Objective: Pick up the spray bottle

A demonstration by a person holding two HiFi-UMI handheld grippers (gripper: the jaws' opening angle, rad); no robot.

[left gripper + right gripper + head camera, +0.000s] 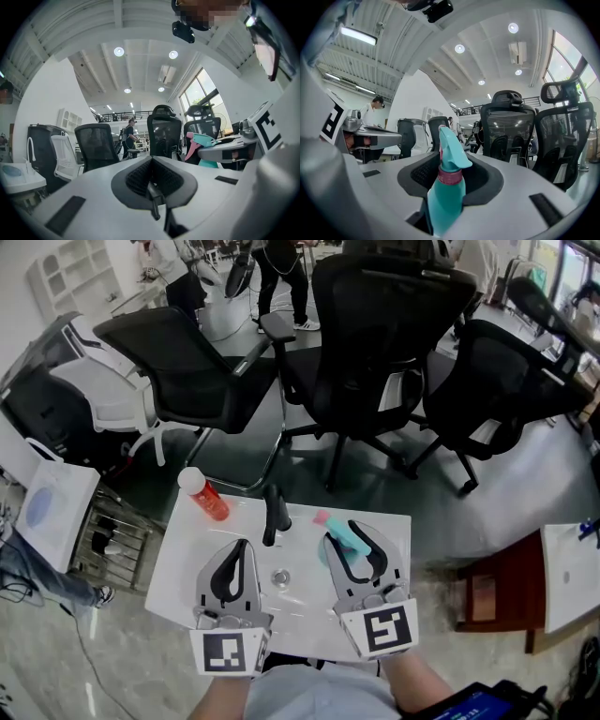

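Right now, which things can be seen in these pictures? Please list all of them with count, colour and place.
spray bottle: one, teal with pink collar, between the right jaws
red bottle: one, white cap, sink's far left corner
faucet: one, black, sink's far edge
drain: one, metal, between the grippers
sink: one, white, in front of the person
chairs: three, black, beyond the sink
left gripper: one, grey, jaws together, empty
right gripper: one, grey, jaws closed on the spray bottle
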